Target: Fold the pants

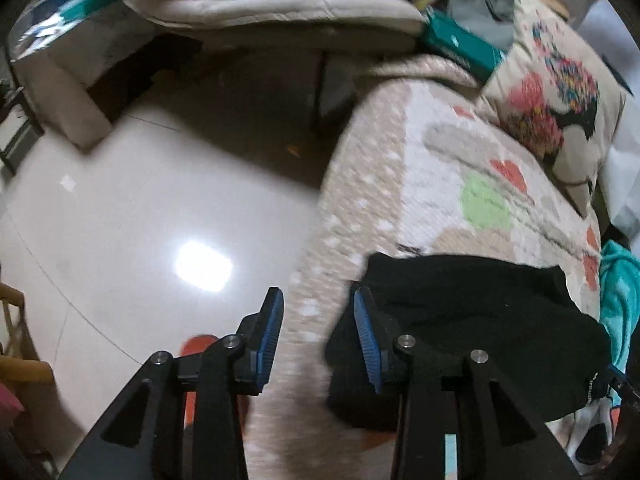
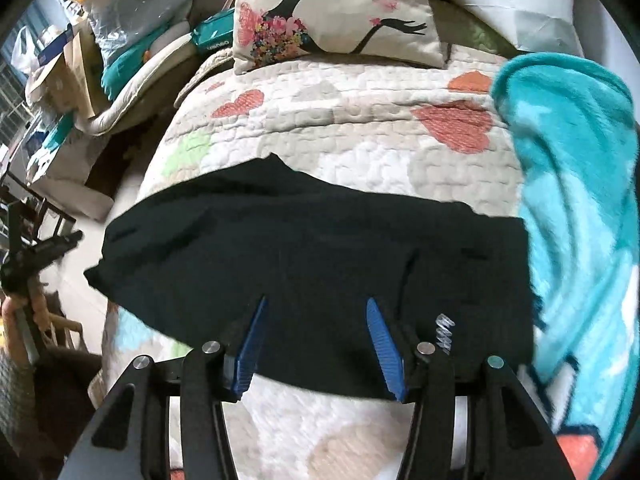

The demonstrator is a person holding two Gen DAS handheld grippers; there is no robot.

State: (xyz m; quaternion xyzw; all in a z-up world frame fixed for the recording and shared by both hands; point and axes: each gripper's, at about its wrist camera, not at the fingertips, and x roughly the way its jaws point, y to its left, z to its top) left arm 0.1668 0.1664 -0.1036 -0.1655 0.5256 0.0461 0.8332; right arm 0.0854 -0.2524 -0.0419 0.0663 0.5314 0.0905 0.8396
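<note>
The black pants (image 2: 304,256) lie folded in a wide flat bundle on the quilted bed cover (image 2: 360,140). My right gripper (image 2: 316,304) is open and empty, its blue fingertips just above the near edge of the pants. My left gripper (image 1: 318,300) is open and empty, at the bed's left edge beside the left end of the pants (image 1: 460,320). The left gripper also shows in the right wrist view (image 2: 44,252) at the far left, off the bed's side.
A printed pillow (image 2: 332,12) lies at the head of the bed. A teal blanket (image 2: 580,220) lies bunched along the right of the pants. A glossy tiled floor (image 1: 140,220) lies left of the bed, with cluttered boxes and bags (image 2: 80,60) beyond.
</note>
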